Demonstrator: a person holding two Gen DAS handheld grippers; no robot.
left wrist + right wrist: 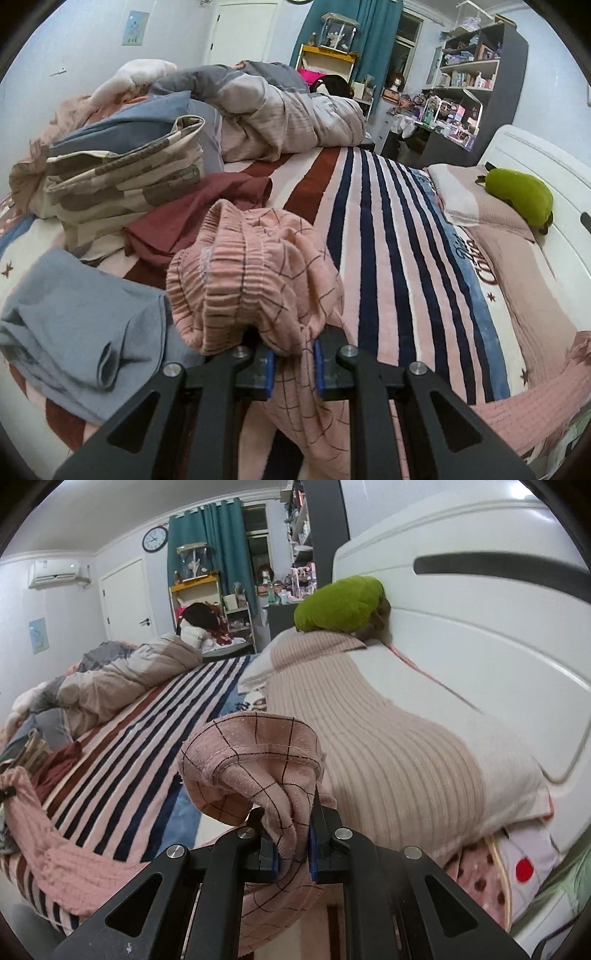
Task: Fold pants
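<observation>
Pink pants with a thin dark check pattern hang between my two grippers over the striped bed. My left gripper is shut on the ribbed elastic waistband, which bunches up above its blue pads. In the right wrist view my right gripper is shut on the hemmed leg cuff. The rest of the pants sags in a loop down onto the striped blanket and runs off to the left, where the tip of the other gripper shows at the edge.
A pile of clothes lies to the left: a grey-blue garment, a maroon one and a camouflage-patterned piece. A rumpled duvet lies at the far end. A ribbed pillow, a green plush and the white headboard stand to the right.
</observation>
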